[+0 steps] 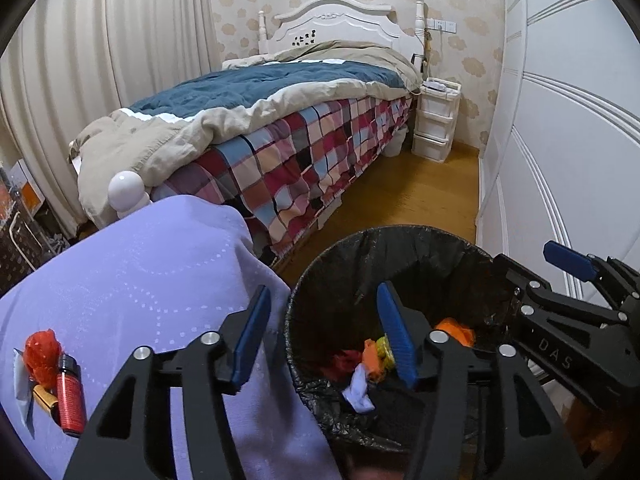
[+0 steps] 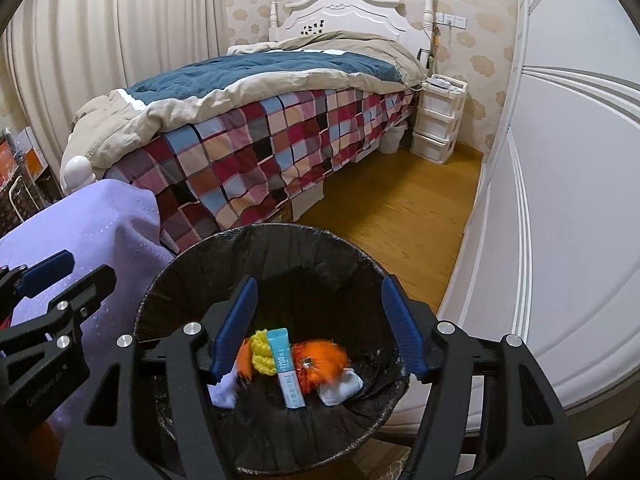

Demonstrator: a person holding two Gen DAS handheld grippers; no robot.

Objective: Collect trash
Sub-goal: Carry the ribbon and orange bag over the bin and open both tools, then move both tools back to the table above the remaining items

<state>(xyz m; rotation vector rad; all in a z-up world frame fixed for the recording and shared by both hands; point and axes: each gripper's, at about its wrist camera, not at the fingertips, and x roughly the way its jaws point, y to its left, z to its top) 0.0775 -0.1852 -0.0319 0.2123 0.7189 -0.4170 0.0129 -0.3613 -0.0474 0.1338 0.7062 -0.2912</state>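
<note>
Hovering right over the round bin lined with a black plastic bag [image 2: 280,256], the right claw [image 2: 320,328] has its blue pads spread wide with nothing between them. Down in the bin sit a pale blue tube [image 2: 286,368], a yellow knitted scrap [image 2: 262,350], some orange fluffy stuff [image 2: 320,362] and white wads [image 2: 340,390]. The left claw [image 1: 324,340] is spread apart too, empty, straddling the bin's rim beside the lilac cloth-covered surface [image 1: 140,272]. Left on that surface are a small red bottle with a black cap [image 1: 70,396], a crumpled red-orange wrapper [image 1: 40,354] and a little gold tube [image 1: 46,400], all touching. Further back there's the bed with a plaid sheet [image 1: 304,148], then a white plastic drawer unit [image 1: 434,120].
</note>
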